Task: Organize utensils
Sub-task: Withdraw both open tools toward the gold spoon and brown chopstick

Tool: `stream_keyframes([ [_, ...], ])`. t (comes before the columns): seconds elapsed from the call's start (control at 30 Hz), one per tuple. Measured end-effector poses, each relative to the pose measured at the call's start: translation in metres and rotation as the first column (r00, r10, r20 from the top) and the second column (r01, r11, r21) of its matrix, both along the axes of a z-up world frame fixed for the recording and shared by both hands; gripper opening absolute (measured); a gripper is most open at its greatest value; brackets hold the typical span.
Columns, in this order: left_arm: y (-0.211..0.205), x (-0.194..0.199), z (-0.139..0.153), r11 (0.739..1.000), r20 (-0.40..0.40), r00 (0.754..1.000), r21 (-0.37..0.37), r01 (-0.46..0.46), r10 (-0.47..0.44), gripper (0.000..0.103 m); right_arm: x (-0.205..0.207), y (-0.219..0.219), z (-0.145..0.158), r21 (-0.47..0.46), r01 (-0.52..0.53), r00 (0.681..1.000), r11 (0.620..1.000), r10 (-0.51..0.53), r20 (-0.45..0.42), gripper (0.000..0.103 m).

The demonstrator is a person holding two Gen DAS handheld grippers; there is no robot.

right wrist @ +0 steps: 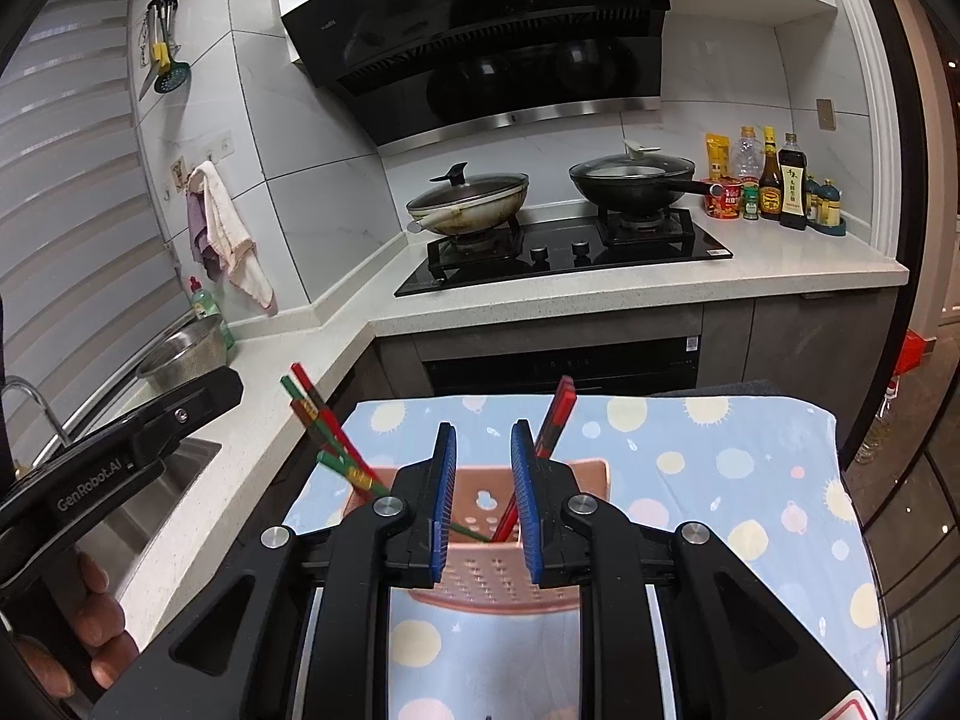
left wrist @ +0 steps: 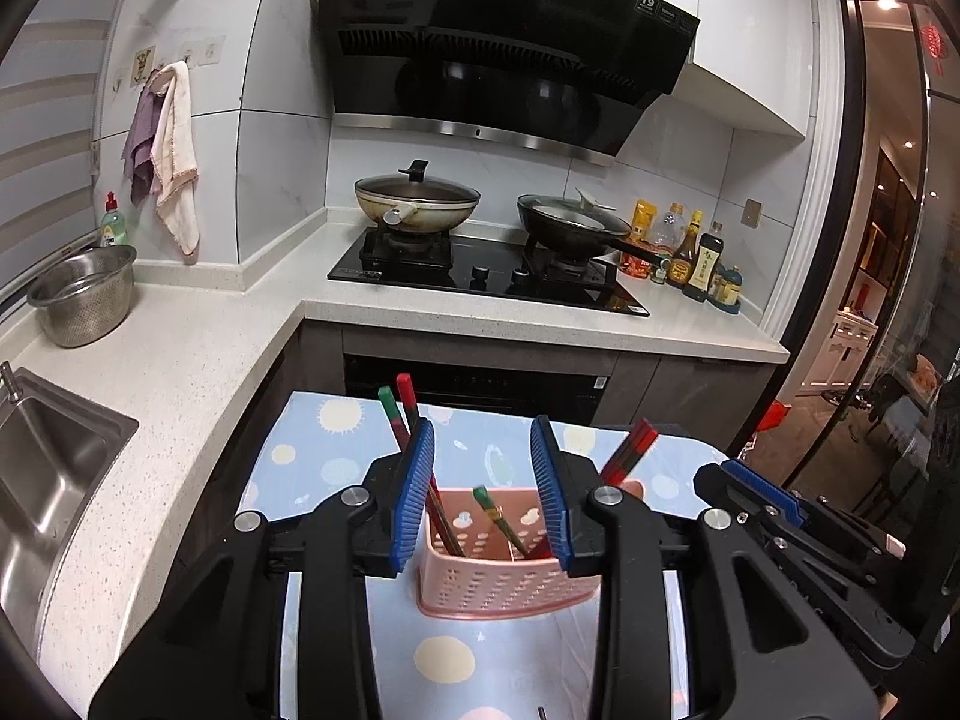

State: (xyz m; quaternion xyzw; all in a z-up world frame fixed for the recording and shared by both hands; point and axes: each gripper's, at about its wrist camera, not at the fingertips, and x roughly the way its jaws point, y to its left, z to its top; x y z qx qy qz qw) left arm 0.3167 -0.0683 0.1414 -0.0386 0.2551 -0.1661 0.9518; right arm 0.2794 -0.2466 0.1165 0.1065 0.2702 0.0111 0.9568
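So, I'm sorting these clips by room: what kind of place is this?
A home kitchen, most likely: a gas hob with two lidded pans under a range hood, and a steel sink set in the counter.

Pink utensil caddy stands mid-tabletop, chopsticks fanning up-left and a red pair leaning up-right, crowding its mouth; patterned cloth to its right lies bare; the left tool blocks the left side

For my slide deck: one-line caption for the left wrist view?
Open left tongs frame a pink holder of chopsticks.
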Motion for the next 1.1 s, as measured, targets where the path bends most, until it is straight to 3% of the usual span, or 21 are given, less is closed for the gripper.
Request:
stream_keyframes([
  [0.53,0.006,-0.073,-0.029,1.000,-0.056,0.998,0.023,0.014,-0.013,0.032,-0.086,0.013,-0.016,0.008,-0.023,0.999,1.000,0.023,-0.038,0.019],
  [0.8,0.007,-0.104,-0.059,0.998,-0.114,0.993,0.053,0.025,-0.019,0.032,-0.122,0.019,-0.046,0.010,-0.035,0.993,0.999,0.036,-0.113,0.019],
  [1.1,0.010,-0.136,-0.113,0.995,-0.221,0.975,0.090,0.034,-0.014,0.032,-0.166,0.030,-0.102,0.013,-0.062,0.966,0.998,0.063,-0.251,0.019],
])
